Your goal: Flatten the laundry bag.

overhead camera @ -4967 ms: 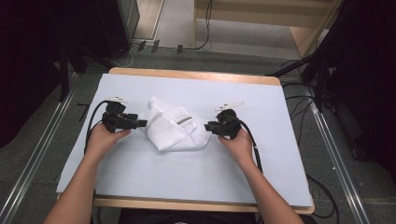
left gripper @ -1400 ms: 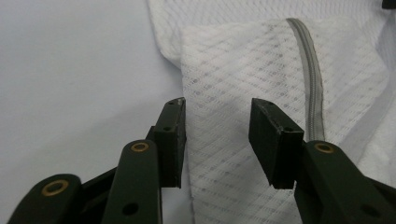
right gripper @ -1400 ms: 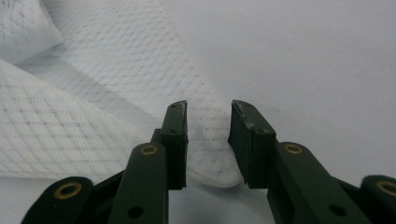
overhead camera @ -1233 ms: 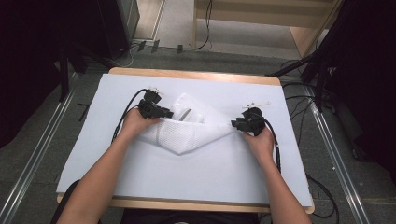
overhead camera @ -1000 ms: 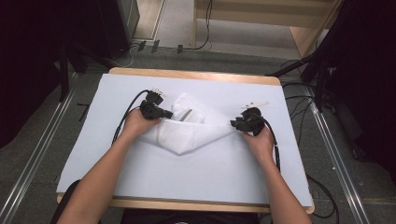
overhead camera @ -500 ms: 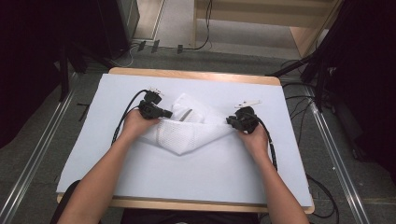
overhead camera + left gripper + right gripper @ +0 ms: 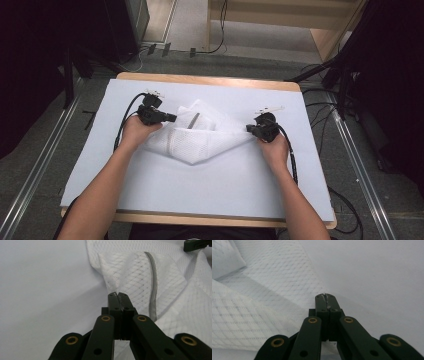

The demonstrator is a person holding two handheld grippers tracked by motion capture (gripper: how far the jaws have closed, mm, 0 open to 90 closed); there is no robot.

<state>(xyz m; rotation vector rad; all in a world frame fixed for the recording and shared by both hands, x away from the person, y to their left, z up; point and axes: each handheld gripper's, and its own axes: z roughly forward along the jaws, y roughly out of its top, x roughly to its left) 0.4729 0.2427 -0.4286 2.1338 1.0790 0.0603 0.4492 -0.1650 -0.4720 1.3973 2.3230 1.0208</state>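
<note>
A wooden table (image 7: 210, 80) covered by a pale sheet (image 7: 210, 190) takes up the middle of the high view, with grey floor and metal rails at the left and right edges of the frame. On the sheet, a little above centre, lies a white mesh laundry bag (image 7: 200, 142) (crumpled, with folds running toward a point at the lower middle), and a grey zipper strip (image 7: 153, 285) shows along one fold in the left gripper view. The person's forearms come up from the bottom of the frame, one to each side of the bag. The left gripper (image 7: 172, 119) sits at the bag's upper left edge; in its own view the black jaws are pressed together with a corner of the mesh pinched between their tips. The right gripper (image 7: 250, 129) is at the bag's right edge, and its jaws have just been closing and now meet tip to tip (image 7: 327, 298), the mesh edge lying right under them; whether any cloth is caught there I cannot tell
</note>
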